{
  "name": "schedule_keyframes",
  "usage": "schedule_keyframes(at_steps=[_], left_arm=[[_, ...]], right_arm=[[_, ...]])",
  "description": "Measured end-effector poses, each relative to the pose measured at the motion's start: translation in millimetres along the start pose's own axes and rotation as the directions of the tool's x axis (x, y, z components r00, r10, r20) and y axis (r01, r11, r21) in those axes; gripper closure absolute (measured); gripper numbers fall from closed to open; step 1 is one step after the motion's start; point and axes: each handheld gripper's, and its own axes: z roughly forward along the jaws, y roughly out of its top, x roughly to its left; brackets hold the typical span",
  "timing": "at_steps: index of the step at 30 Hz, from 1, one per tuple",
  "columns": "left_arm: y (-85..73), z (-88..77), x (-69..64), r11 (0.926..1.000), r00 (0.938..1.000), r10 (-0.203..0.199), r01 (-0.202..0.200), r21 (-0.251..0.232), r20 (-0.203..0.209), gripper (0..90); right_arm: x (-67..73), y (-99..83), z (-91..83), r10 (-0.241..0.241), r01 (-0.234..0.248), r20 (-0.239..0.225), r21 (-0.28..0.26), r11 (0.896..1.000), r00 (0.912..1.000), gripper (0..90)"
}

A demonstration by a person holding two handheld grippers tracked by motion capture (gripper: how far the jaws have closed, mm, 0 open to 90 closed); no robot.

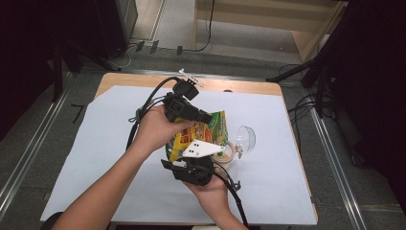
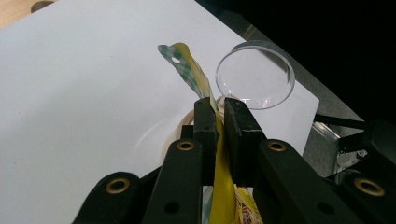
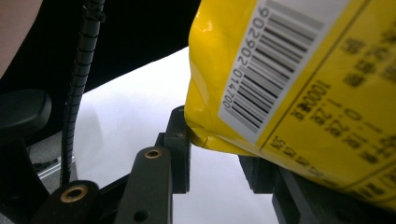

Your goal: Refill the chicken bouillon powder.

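Note:
A yellow snack bag [image 1: 206, 132] with a green checked top is held between both grippers over the white sheet. My left gripper [image 1: 209, 117] comes in from the far side in a hand. In the left gripper view it [image 2: 220, 105] is shut on the bag's thin sealed edge [image 2: 187, 65]. My right gripper [image 1: 189, 158], with its white three-cornered plate [image 1: 201, 148], reaches up from the near side. In the right gripper view its jaws [image 3: 215, 140] close on the bag's bulging barcode end [image 3: 303, 93]. The bag hides most of the right-hand jaw.
A clear round dish [image 1: 246, 138] [image 2: 255, 74] stands on its edge just right of the bag. A beige tape roll [image 1: 229, 152] lies beside it. White paper [image 1: 95, 158] covers the wooden table [image 1: 124, 79]. Cables and dark stands ring the floor beyond.

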Motion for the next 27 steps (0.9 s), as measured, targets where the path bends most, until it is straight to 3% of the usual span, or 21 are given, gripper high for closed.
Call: schedule_keyframes(at_steps=[27], left_arm=[[-6.5, -3.2, -0.8, 0.9998, 0.9999, -0.002, 0.002, -0.018, 0.012, 84.5]], right_arm=[[4.1, -2.3, 1.9, -0.026, 0.026, 0.009, 0.005, 1.000, 0.9996, 68.8]])
